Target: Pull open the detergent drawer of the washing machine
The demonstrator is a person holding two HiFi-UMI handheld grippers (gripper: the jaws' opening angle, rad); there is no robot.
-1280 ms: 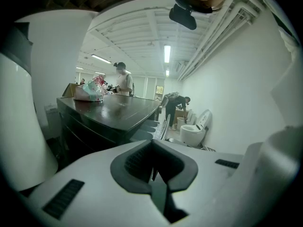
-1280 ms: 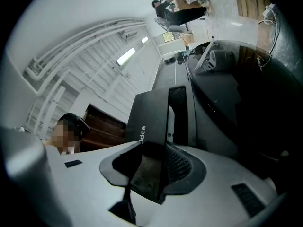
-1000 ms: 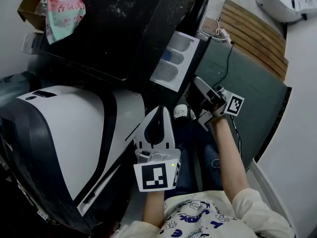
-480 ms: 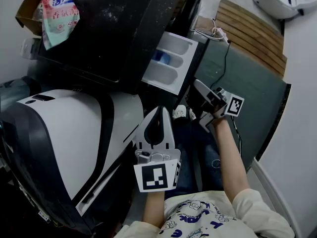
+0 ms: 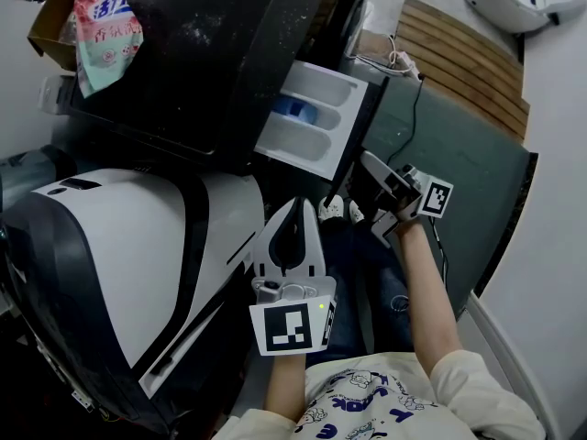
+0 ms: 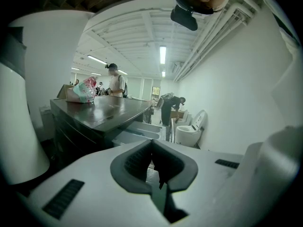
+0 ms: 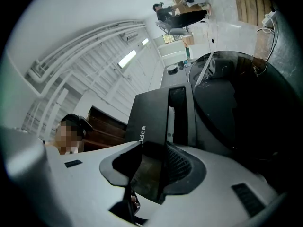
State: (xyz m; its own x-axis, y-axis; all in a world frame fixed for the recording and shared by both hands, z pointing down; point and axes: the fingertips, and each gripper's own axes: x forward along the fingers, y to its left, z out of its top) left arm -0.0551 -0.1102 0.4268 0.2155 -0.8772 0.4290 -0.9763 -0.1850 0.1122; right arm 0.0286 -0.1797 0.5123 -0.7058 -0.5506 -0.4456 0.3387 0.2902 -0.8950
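The dark washing machine (image 5: 202,53) fills the upper left of the head view. Its white detergent drawer (image 5: 312,122) stands pulled out, showing several compartments and a blue insert. My right gripper (image 5: 362,177) is shut on the drawer's dark front panel (image 7: 149,122), which sits between its jaws (image 7: 154,150) in the right gripper view. My left gripper (image 5: 295,207) hangs lower, in front of the machine, shut with nothing in it. From the left gripper (image 6: 152,148) view, the drawer (image 6: 139,131) juts out below the machine's top.
A large white and black appliance (image 5: 101,255) stands at the left. A detergent bag (image 5: 101,26) and a cardboard box (image 5: 50,12) lie on the machine's top. A green mat (image 5: 459,181), a cable and a wooden slatted platform (image 5: 468,53) lie to the right.
The drawer has slid further out of the machine, and more of its compartments and the blue insert show. My right gripper came back with its front panel. The left gripper barely moved.
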